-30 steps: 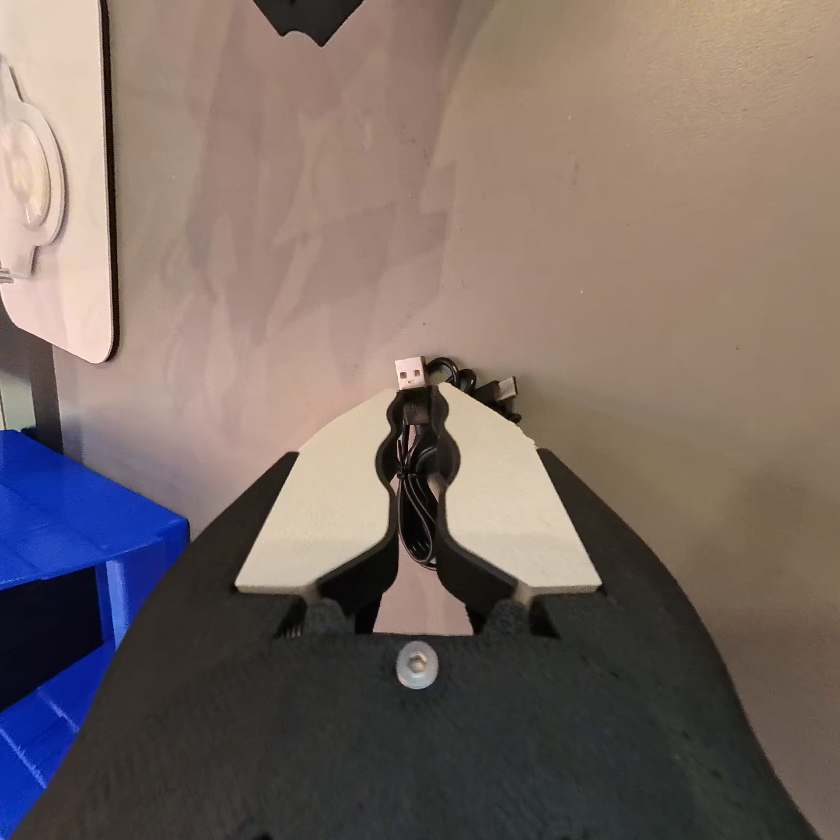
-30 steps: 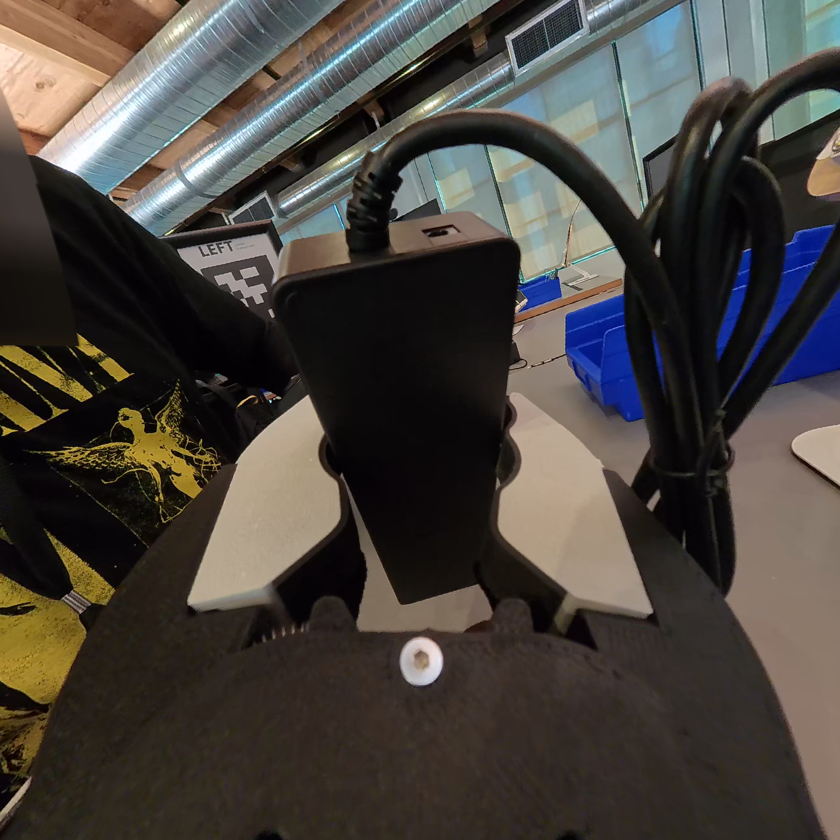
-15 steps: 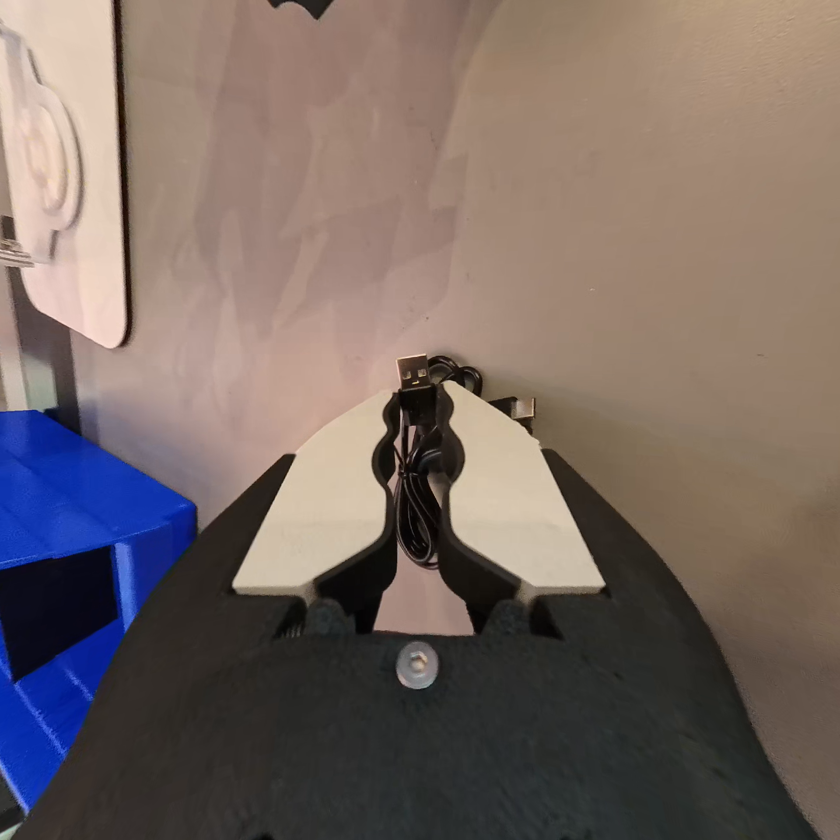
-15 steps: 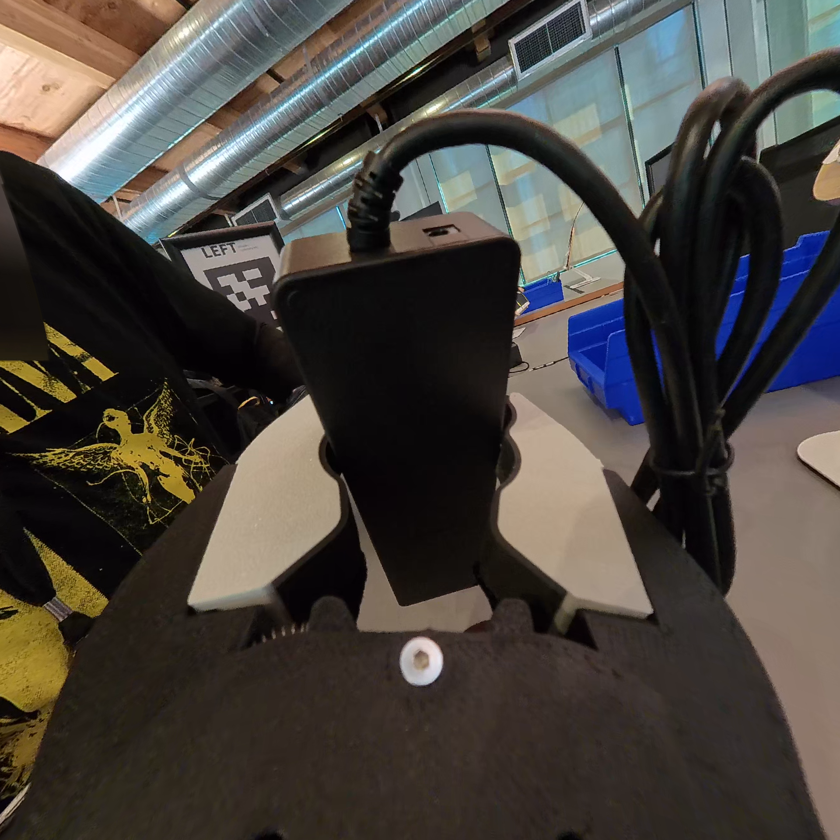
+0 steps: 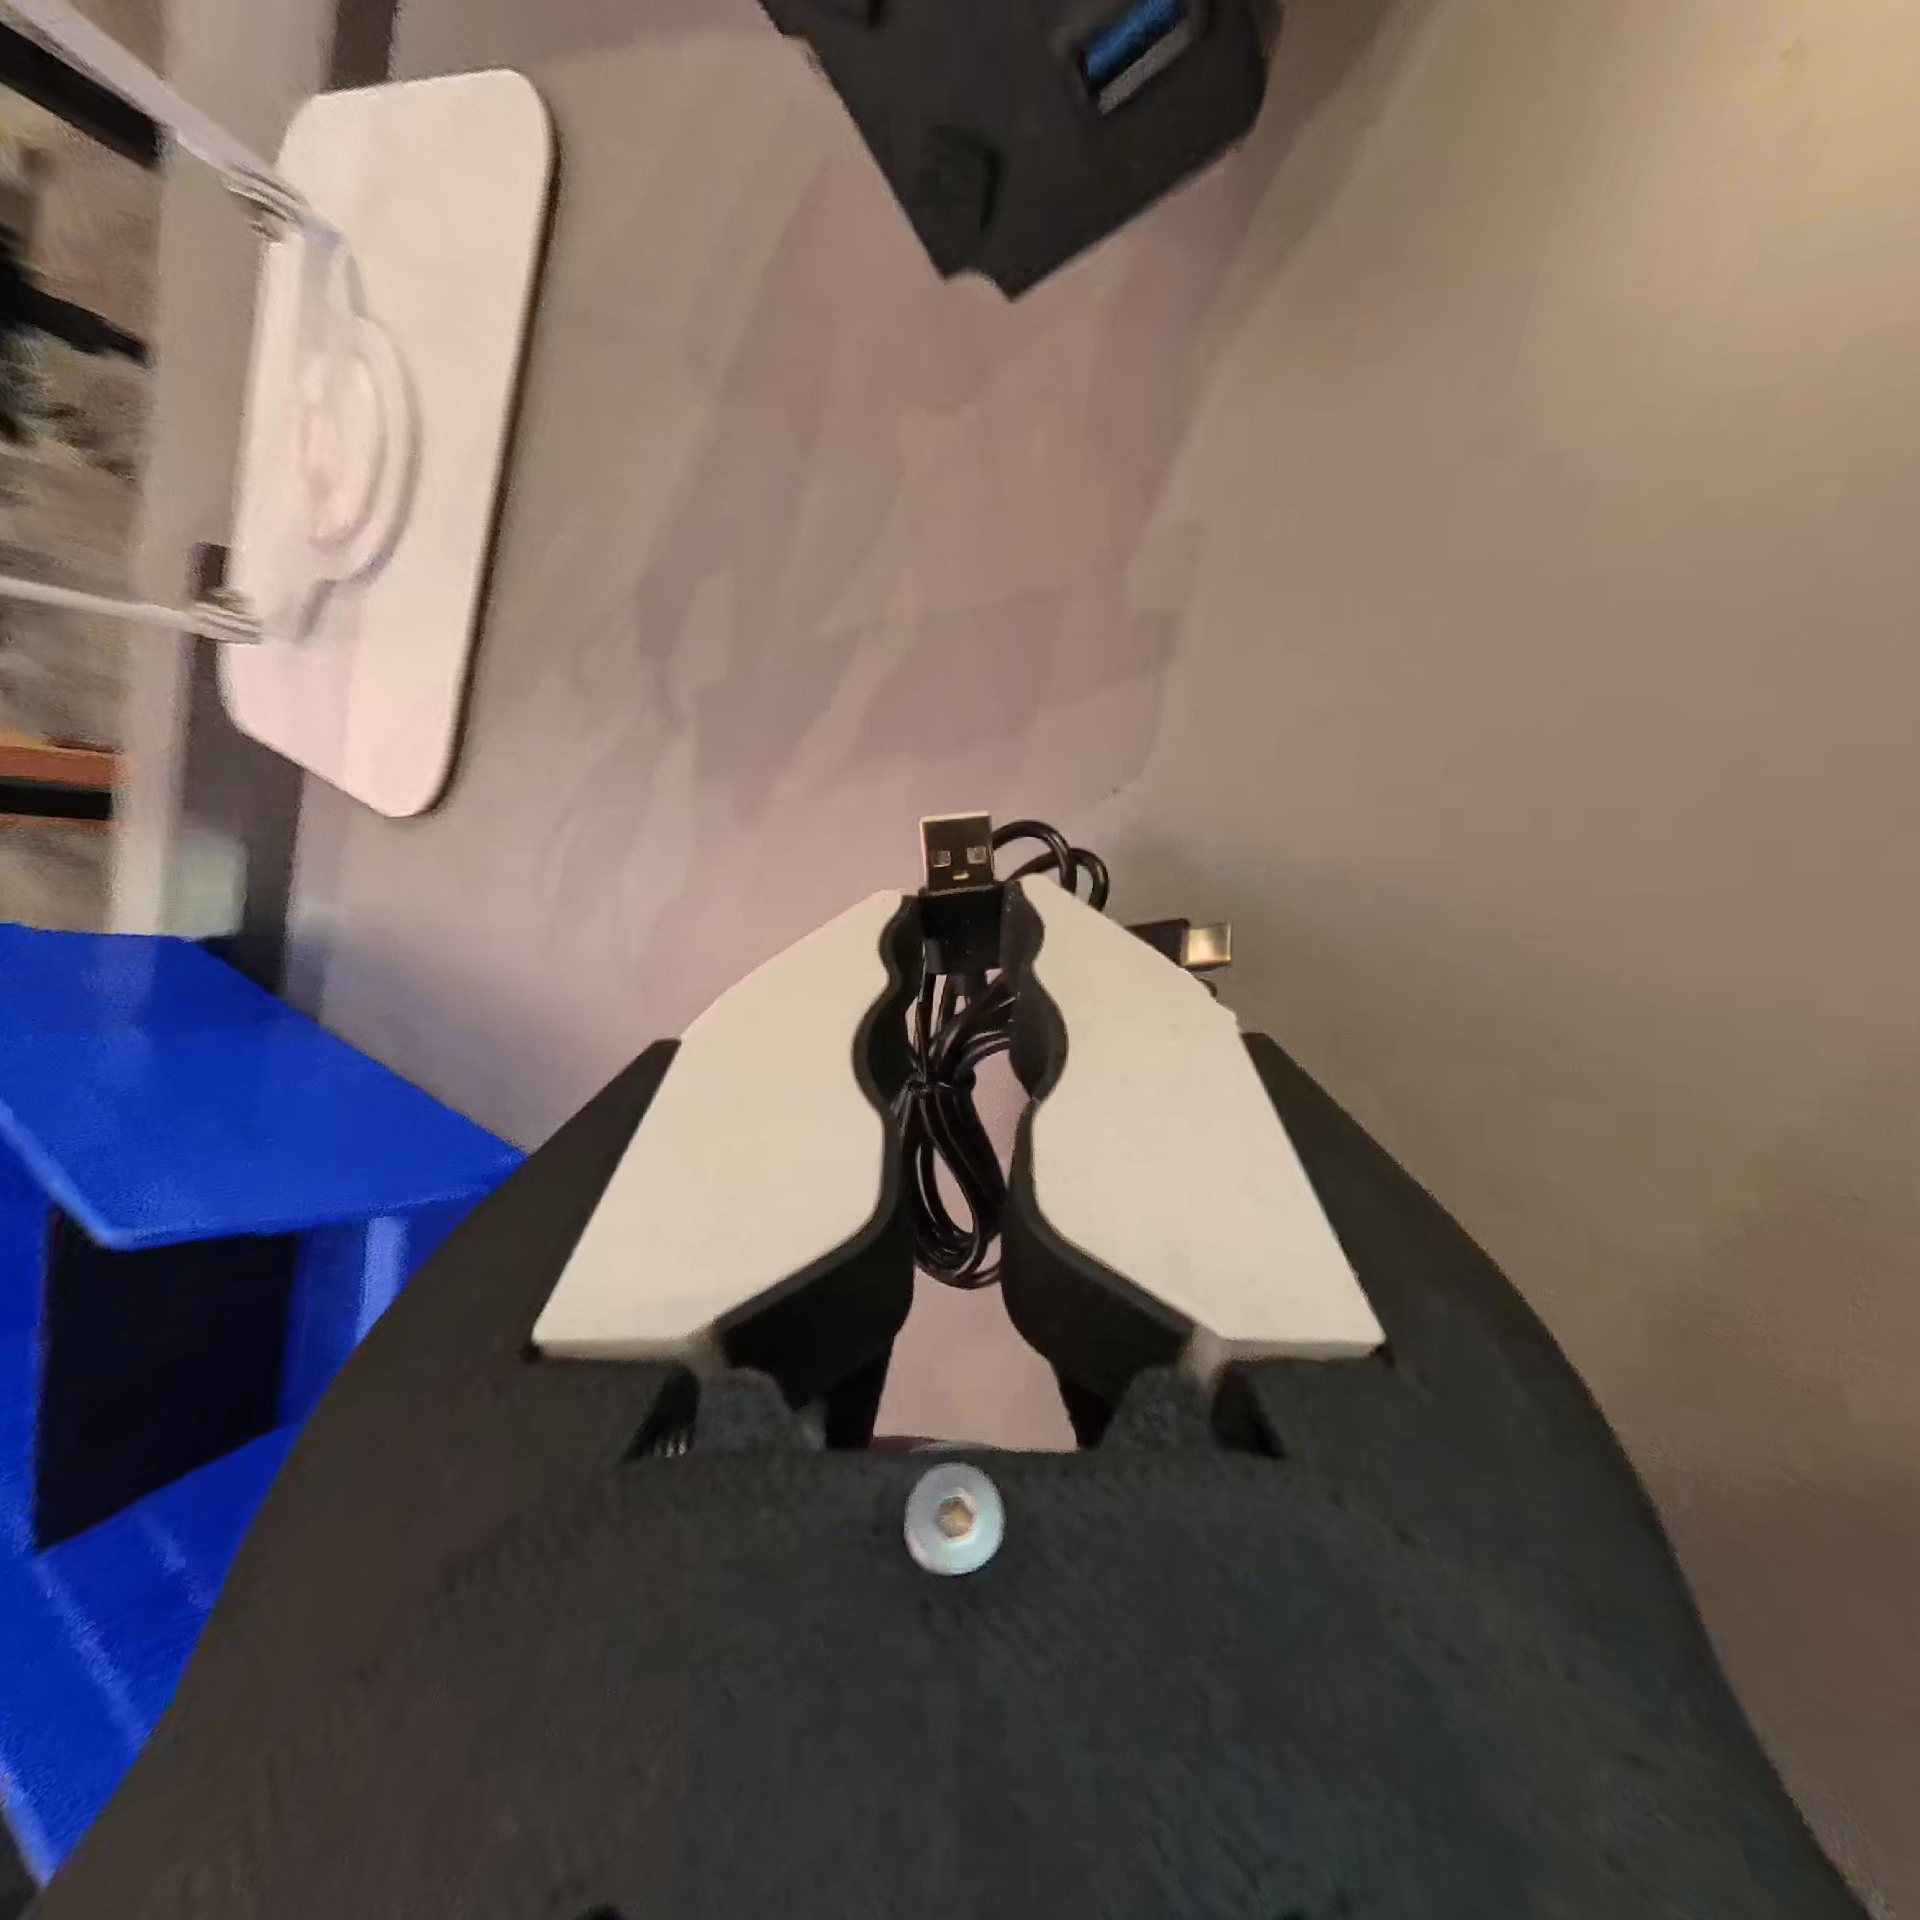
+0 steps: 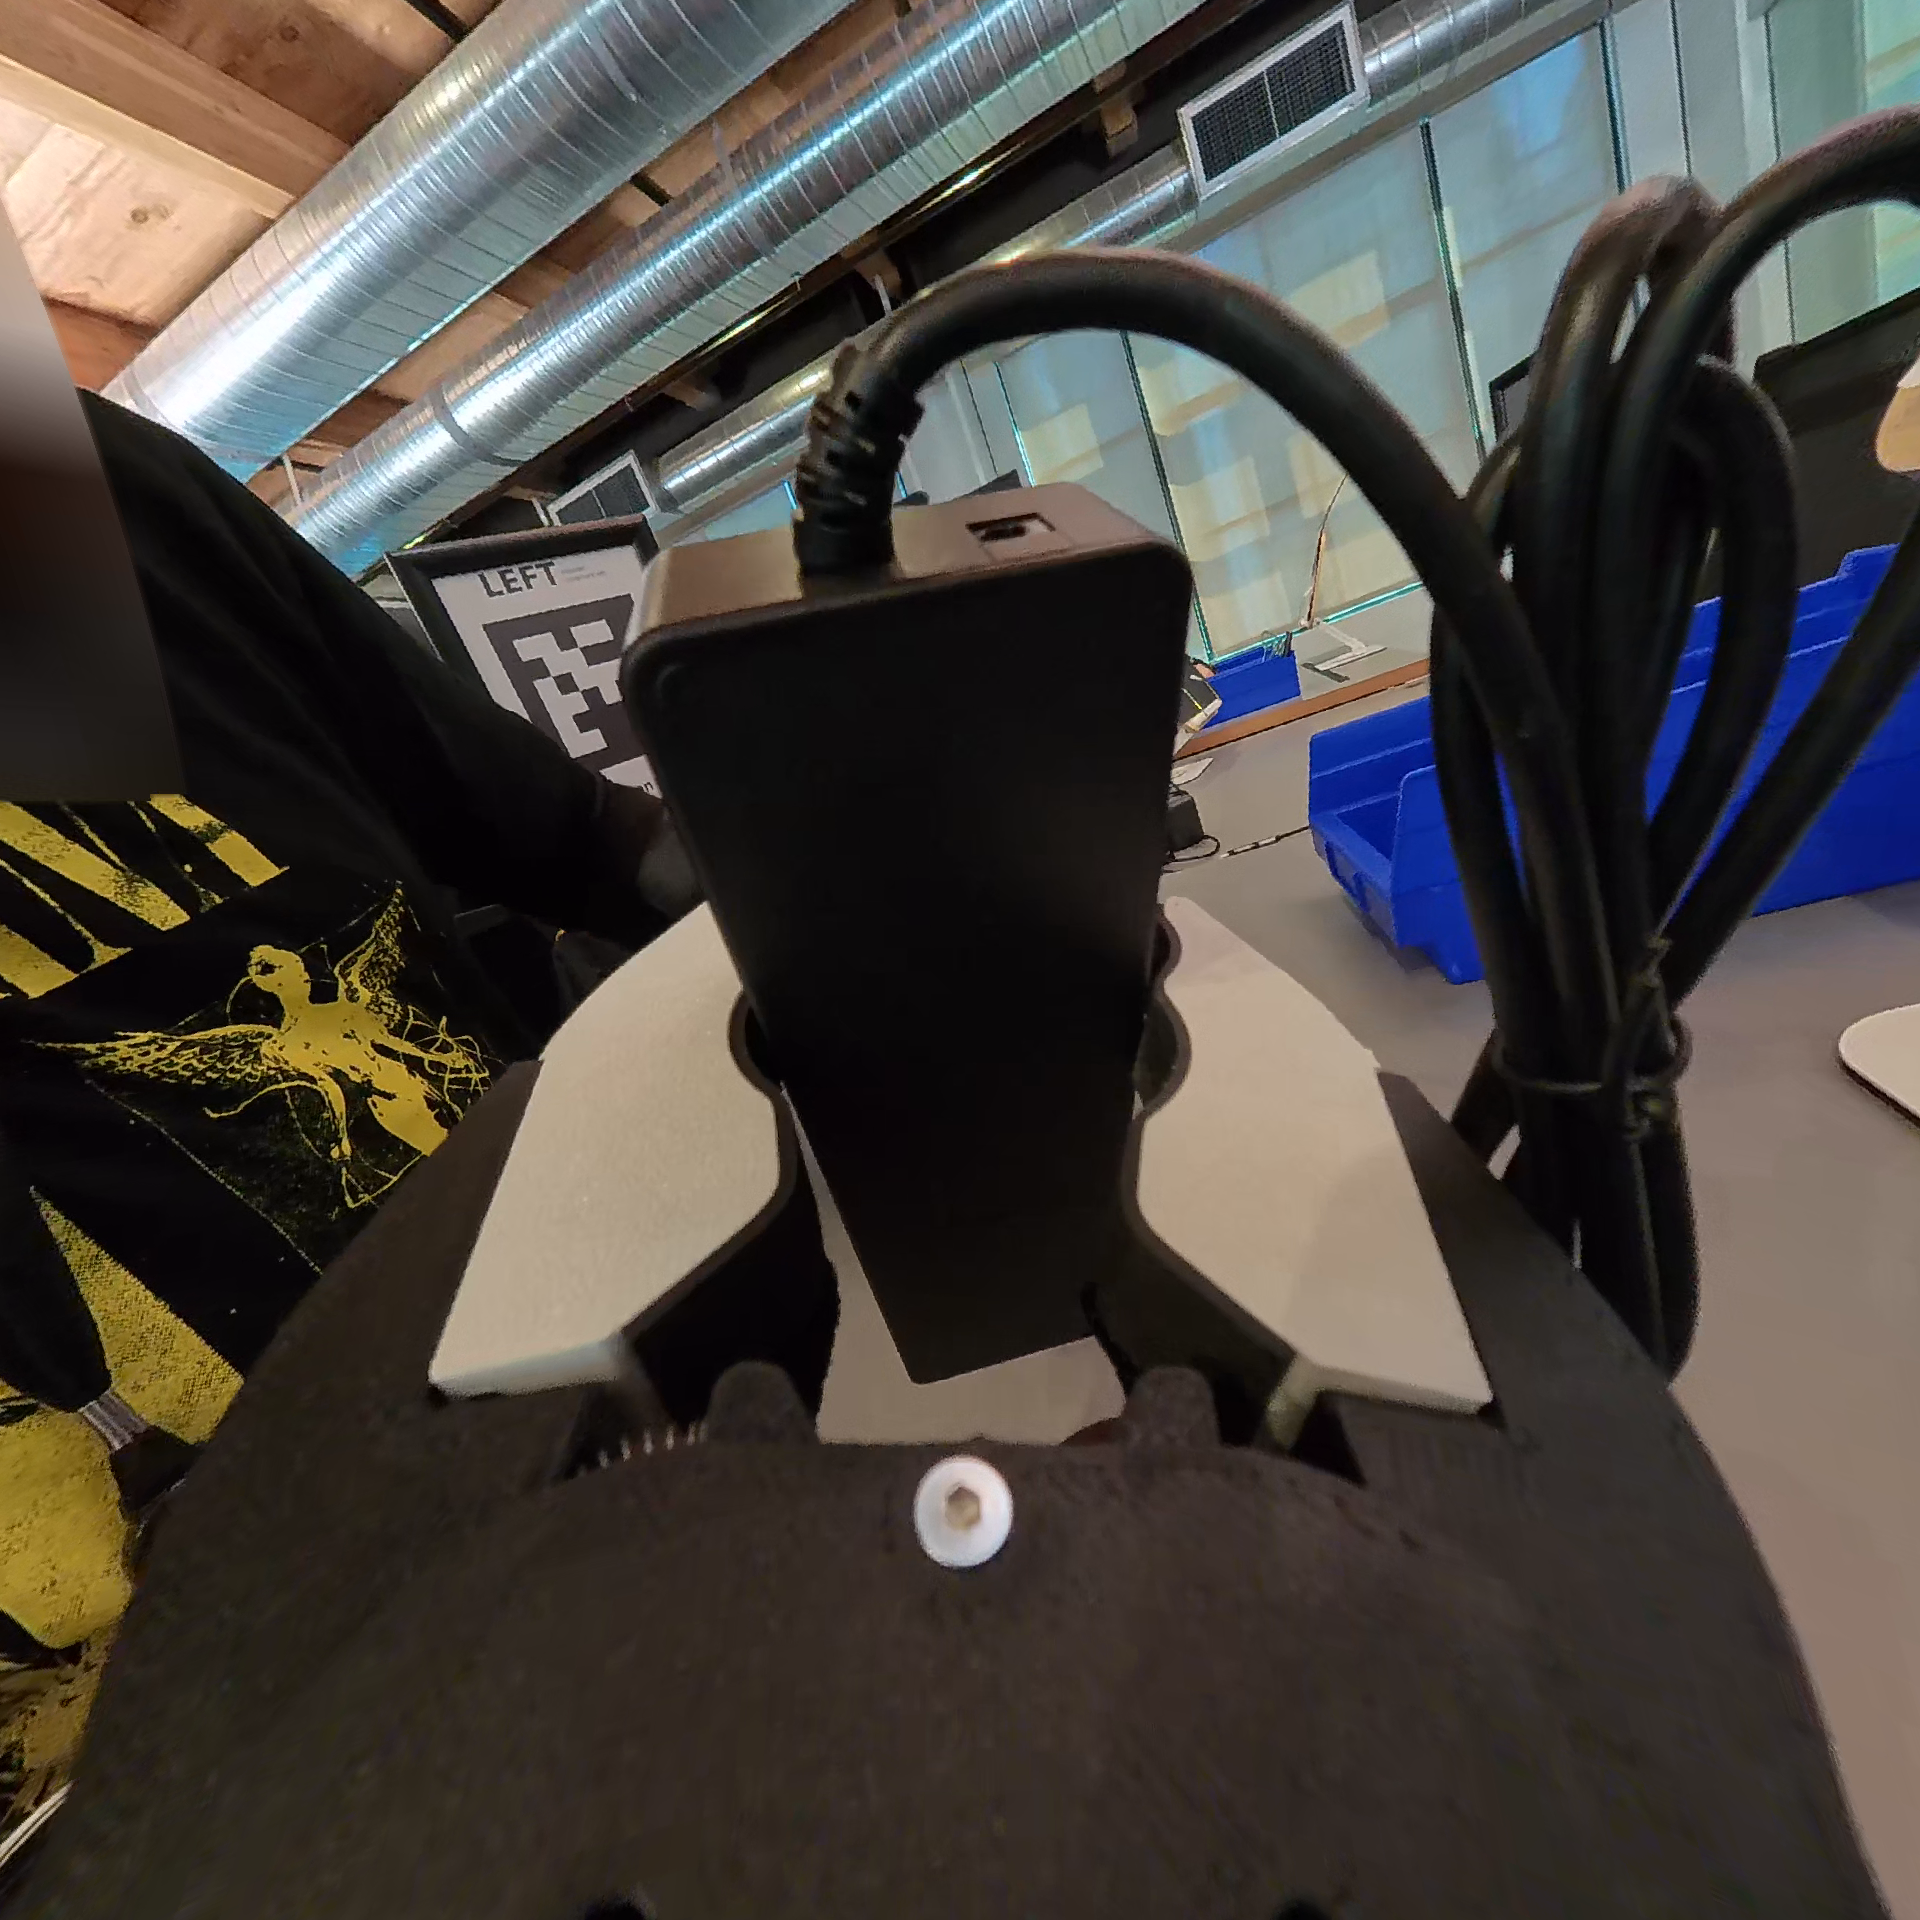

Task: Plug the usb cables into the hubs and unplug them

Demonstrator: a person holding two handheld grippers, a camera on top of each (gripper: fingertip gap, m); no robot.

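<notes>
In the left wrist view my left gripper (image 5: 961, 914) is shut on the black body of a USB-A plug (image 5: 958, 873). Its metal tip points forward past the fingertips. The cable's thin black coils (image 5: 951, 1143) hang between the fingers, and its other small plug (image 5: 1205, 943) sticks out at the right. A black hub (image 5: 1039, 125) with a blue port (image 5: 1138, 47) hangs at the top of that view, apart from the plug. In the right wrist view my right gripper (image 6: 951, 977) is shut on the black hub (image 6: 914, 831) and holds it upright. The hub's thick black cable (image 6: 1621, 727) loops over to a tied bundle at the right.
A blue bin (image 5: 156, 1195) stands at the left of the left wrist view, with a white board (image 5: 384, 436) on the grey table (image 5: 1455, 623) behind it. In the right wrist view a person in a black and yellow shirt (image 6: 208, 1039) is at the left, and blue bins (image 6: 1455, 831) at the right. The grippers' ends are close to 15 centimetres from one another.
My left gripper has swung so that the hub and its blue port have come into view at the top; the white board and blue bin shifted right. The plug stays gripped. The right gripper holds the hub still.
</notes>
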